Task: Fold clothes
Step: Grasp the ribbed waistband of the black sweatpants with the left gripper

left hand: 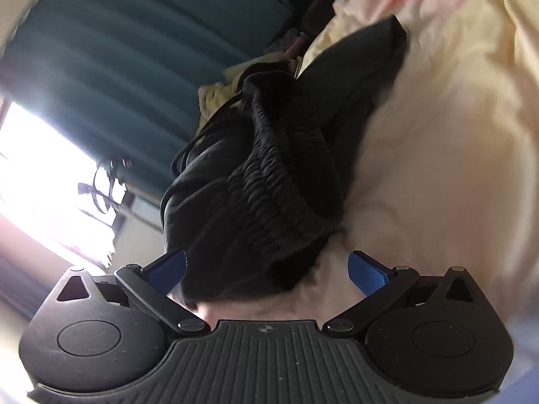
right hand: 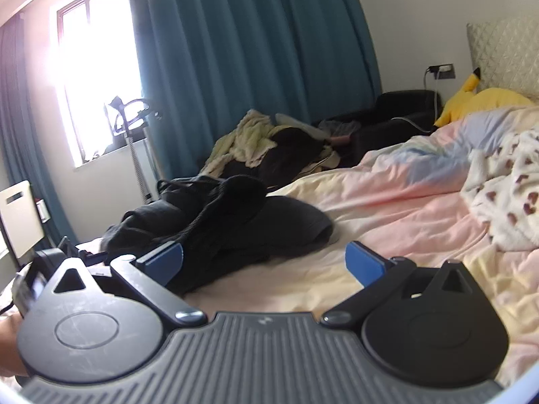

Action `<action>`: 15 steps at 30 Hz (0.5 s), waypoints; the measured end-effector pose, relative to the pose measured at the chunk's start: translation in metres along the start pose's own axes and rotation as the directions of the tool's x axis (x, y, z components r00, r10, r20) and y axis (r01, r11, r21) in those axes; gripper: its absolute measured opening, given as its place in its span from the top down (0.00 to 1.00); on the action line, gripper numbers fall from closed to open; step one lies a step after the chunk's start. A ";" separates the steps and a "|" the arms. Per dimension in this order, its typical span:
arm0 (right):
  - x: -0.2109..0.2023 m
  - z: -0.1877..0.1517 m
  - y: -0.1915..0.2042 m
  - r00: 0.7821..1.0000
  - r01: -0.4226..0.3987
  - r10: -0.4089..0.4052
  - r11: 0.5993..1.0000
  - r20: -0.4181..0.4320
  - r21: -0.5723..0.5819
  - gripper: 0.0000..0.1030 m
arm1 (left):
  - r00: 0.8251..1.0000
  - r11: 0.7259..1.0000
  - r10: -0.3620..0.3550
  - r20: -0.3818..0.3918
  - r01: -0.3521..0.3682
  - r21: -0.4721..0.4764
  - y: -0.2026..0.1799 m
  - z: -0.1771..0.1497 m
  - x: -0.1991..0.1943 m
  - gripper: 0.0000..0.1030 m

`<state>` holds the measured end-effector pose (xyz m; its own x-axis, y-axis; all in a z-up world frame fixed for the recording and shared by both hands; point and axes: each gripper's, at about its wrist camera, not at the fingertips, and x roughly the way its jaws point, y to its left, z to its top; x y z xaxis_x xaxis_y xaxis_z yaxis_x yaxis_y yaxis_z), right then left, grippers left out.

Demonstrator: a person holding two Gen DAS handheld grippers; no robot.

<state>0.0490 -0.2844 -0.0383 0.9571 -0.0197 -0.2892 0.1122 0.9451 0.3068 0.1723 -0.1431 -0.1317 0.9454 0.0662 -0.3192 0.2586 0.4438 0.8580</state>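
Observation:
A crumpled black garment [left hand: 269, 175] with a ribbed elastic waistband lies on the pastel bedsheet [left hand: 454, 134]. My left gripper [left hand: 267, 269] is open, its blue pads either side of the garment's near end, not closed on it. The view is tilted. In the right wrist view the same black garment [right hand: 222, 225] lies in a heap on the bed [right hand: 387, 202]. My right gripper [right hand: 264, 262] is open, its left pad [right hand: 168, 262] close to the garment's near edge, holding nothing. The left gripper's body [right hand: 37, 279] shows at the left edge.
A pile of yellow and dark clothes [right hand: 269, 148] sits beyond the bed. A white patterned blanket [right hand: 505, 185] and a yellow plush toy [right hand: 481, 101] lie at the right. Teal curtains [right hand: 252, 50], a window [right hand: 91, 77] and a black chair [right hand: 397, 118] stand behind.

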 end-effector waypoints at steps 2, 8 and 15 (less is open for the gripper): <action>0.006 0.000 -0.007 1.000 -0.014 0.014 0.999 -0.002 0.040 0.00 | 0.999 0.998 0.041 0.019 -0.042 0.053 -0.007 0.003 0.012 0.06; 0.022 -0.004 -0.029 1.000 0.005 -0.004 0.993 -0.006 0.114 0.00 | 0.999 0.998 0.033 -0.003 -0.033 0.060 -0.013 0.015 0.030 0.41; 0.019 -0.005 -0.032 0.998 0.019 -0.024 0.995 0.050 0.098 0.00 | 0.996 0.985 0.071 0.051 -0.062 -0.159 0.039 0.013 0.004 0.77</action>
<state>0.0623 -0.3135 -0.0585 0.9663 -0.0590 -0.2506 0.1563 0.9080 0.3887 0.1885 -0.1369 -0.0940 0.9702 0.0516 -0.2368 0.1649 0.5756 0.8010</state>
